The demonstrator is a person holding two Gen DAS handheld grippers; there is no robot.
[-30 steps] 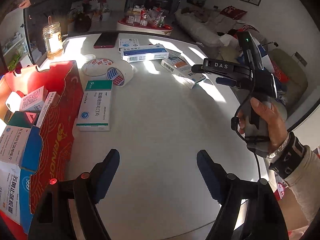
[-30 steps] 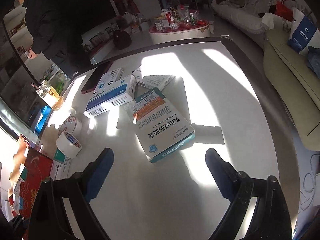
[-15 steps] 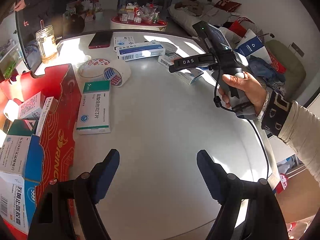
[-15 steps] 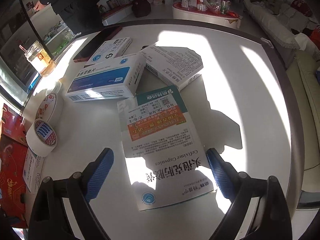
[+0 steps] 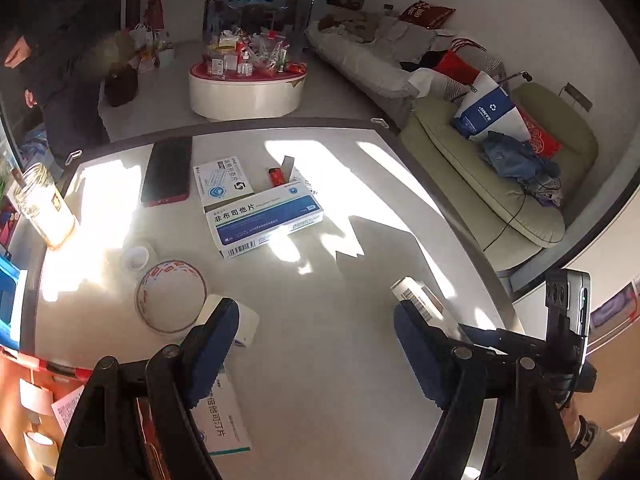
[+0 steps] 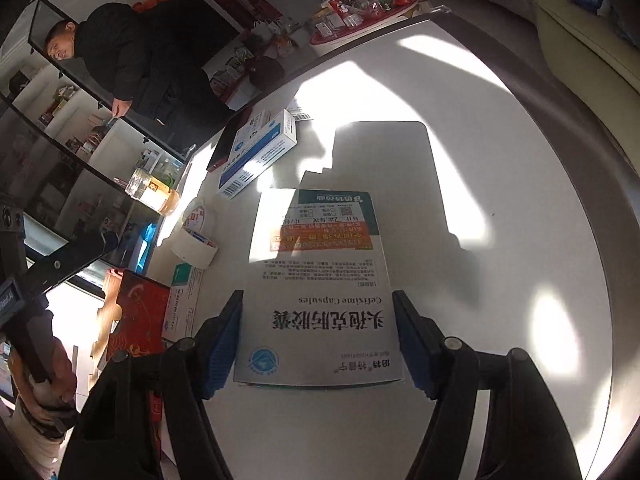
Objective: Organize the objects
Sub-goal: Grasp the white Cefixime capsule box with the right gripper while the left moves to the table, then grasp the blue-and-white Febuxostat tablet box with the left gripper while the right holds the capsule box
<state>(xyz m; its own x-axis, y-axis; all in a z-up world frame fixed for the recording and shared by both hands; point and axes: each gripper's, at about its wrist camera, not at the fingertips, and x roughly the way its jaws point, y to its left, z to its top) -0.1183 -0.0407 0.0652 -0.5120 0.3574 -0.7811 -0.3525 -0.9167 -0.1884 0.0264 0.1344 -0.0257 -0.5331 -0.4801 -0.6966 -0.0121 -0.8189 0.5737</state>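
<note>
Here the right tool (image 6: 317, 338) is closed onto the Cefixime Capsules box (image 6: 320, 288), its two blue pads pressed against the box's long sides; the box fills the lower centre of the right wrist view, over the white counter (image 6: 500, 200). Whether the box rests on the counter or is lifted off it cannot be told.

In the left wrist view, the left tool (image 5: 316, 350) stands open with nothing between its pads, low in the frame above the counter (image 5: 340, 400). A blue-and-white medicine box (image 5: 264, 218) lies at centre frame, partly on top of a smaller white box (image 5: 222, 180), with a dark phone (image 5: 168, 170) just left of them. A roll of tape (image 5: 170, 296) sits at left centre, near a glass jar (image 5: 42, 206) at the left edge. A green-and-white box (image 5: 224, 420) shows at lower left, partly behind the left pad, beside a red carton (image 5: 24, 392) in the bottom-left corner.
</note>
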